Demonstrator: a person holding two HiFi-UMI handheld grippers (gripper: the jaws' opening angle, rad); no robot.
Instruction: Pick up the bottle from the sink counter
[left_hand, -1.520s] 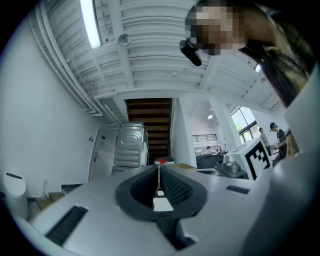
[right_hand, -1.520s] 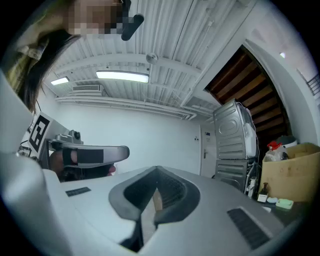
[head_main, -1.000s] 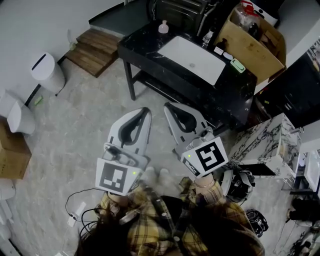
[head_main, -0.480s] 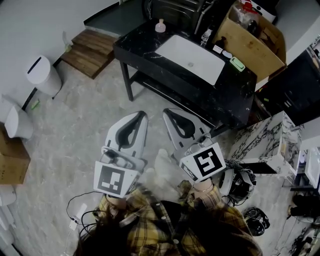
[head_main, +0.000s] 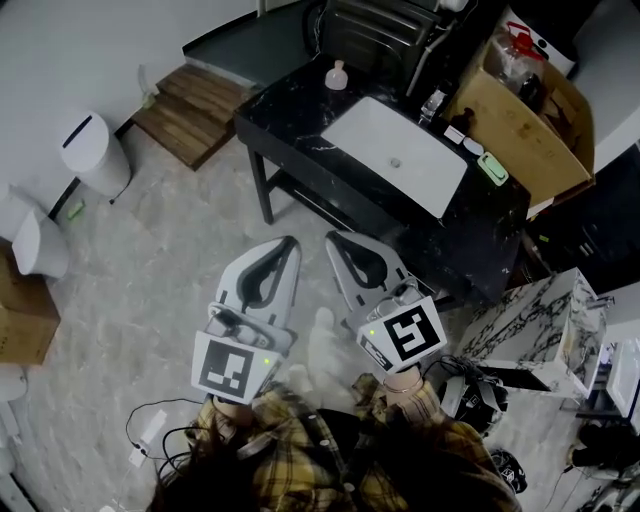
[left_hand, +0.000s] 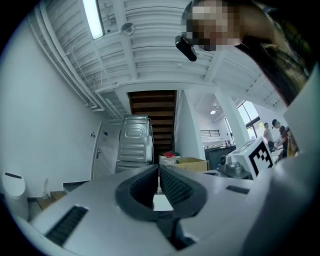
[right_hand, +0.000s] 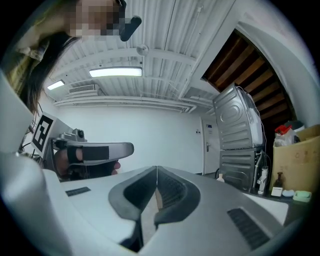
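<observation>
Since half a second ago the counter has slid a little lower and to the right in the head view, so the person has probably stepped nearer. The grippers have kept their place before the body. The left gripper and right gripper are both clenched on nothing, pads meeting, side by side and pointing to 12 o'clock.

The bottle, small and pink, stands upright at the counter's far left corner. It is at 12 o'clock from the grippers and well apart from them, left of the sink. I take it for the target, though a clear bottle stands behind the sink at 1 o'clock.

The step in hand is the approach, and it looks barely begun. To do it well, close the distance first and spread one gripper's jaws before reaching over the near edge. Come in level at the bottle's body, not its narrow neck, and close gently, since so light a thing would likely tip at a nudge.

Only floor lies between the grippers and the counter. A box sits at 2 o'clock, a bin at 10, a wooden step at 11 and a cable at 8 by the feet. Nothing stands close around the bottle.
</observation>
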